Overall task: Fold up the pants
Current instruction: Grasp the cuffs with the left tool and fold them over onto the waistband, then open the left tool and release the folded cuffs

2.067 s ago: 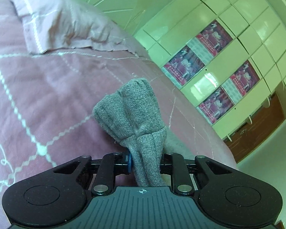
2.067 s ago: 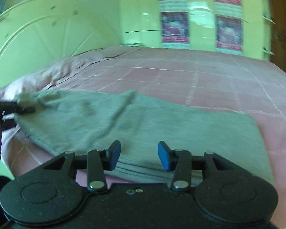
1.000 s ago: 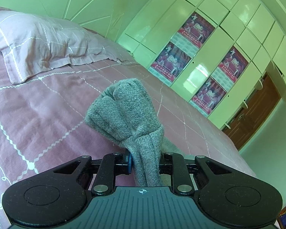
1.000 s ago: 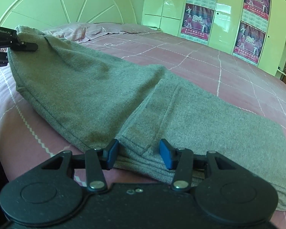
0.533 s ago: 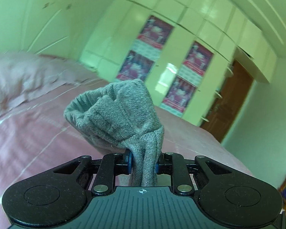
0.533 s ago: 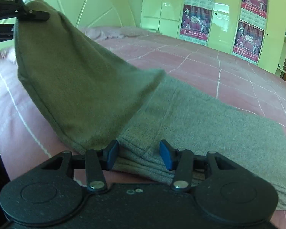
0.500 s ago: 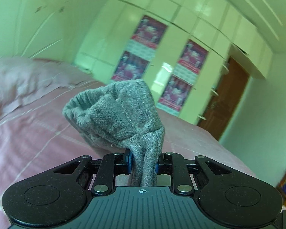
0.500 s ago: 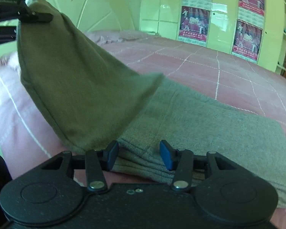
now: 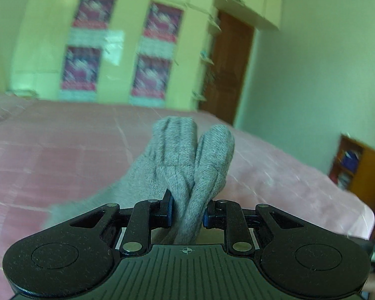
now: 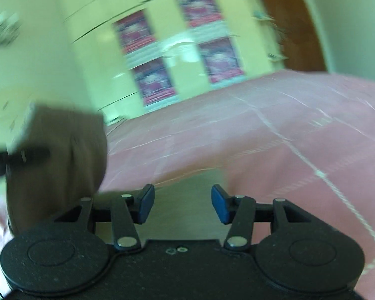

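A pink bed cover (image 9: 62,155) fills the lower room, with a wardrobe wall (image 9: 127,50) carrying posters behind; both views are blurred. The left hand-held gripper (image 9: 186,211) is clenched on a bunched fold of the grey pants (image 9: 187,160), raised above the bed. The right hand-held gripper (image 10: 182,206) stands released, nothing between its blue pads. In the right wrist view the pants (image 10: 57,165) hang dark at left, their lower part cut off by the tool body.
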The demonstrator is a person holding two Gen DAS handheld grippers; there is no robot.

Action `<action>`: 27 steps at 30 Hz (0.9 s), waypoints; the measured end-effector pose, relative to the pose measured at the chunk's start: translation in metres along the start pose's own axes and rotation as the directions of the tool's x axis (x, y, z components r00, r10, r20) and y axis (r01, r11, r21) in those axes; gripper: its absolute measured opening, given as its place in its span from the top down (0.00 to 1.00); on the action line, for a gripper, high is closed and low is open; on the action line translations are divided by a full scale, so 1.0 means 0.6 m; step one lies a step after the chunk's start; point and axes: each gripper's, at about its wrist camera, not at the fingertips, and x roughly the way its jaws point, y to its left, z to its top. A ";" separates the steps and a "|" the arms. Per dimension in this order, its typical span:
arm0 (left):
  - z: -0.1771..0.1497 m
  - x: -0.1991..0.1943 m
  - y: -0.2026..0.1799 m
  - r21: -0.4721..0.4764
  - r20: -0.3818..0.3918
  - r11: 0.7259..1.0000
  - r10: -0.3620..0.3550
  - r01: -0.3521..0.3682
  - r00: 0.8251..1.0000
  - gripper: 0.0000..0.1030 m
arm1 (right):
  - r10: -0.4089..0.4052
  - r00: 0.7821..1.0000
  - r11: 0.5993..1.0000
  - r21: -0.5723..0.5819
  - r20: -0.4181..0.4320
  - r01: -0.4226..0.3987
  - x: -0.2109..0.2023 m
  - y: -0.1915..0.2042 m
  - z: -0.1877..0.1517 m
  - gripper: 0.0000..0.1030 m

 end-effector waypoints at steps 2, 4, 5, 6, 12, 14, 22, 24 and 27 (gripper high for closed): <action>-0.039 0.078 -0.050 0.053 -0.185 0.997 -0.037 0.048 0.982 0.65 | -0.005 1.000 0.995 0.103 -0.014 0.006 0.003 -0.037 -0.003 0.56; -0.081 0.114 -0.103 0.172 -0.296 0.985 0.052 0.000 0.954 0.59 | -0.013 1.000 0.987 0.159 -0.026 0.017 0.003 -0.062 -0.005 0.56; -0.091 0.102 -0.121 0.225 -0.257 0.974 0.092 -0.033 0.962 0.56 | -0.019 1.000 0.987 0.159 -0.024 0.022 0.000 -0.068 -0.003 0.56; -0.097 0.086 -0.126 0.219 -0.232 0.975 0.085 -0.033 0.969 0.38 | -0.018 1.000 0.987 0.160 -0.018 0.021 -0.002 -0.074 -0.003 0.56; -0.090 0.006 -0.098 0.070 -0.160 0.997 0.027 -0.016 0.987 0.18 | -0.008 1.000 0.988 0.157 -0.023 0.012 0.012 -0.077 -0.011 0.56; -0.092 -0.015 -0.094 0.045 -0.154 0.999 0.014 -0.007 0.988 0.18 | 0.001 1.000 0.990 0.138 -0.022 0.002 0.009 -0.067 -0.010 0.56; -0.121 -0.072 -0.080 0.017 -0.138 1.000 0.023 -0.021 0.990 0.18 | 0.012 1.000 0.996 0.085 -0.028 -0.010 0.001 -0.033 -0.011 0.56; -0.123 -0.077 -0.064 0.009 -0.125 0.999 0.038 -0.037 0.991 0.18 | 0.029 0.999 0.996 0.081 -0.032 -0.026 0.000 -0.023 -0.010 0.55; -0.128 -0.101 -0.036 -0.007 -0.108 0.995 0.093 -0.095 0.990 0.17 | 0.088 0.995 0.993 0.083 -0.051 -0.084 -0.001 -0.005 -0.005 0.55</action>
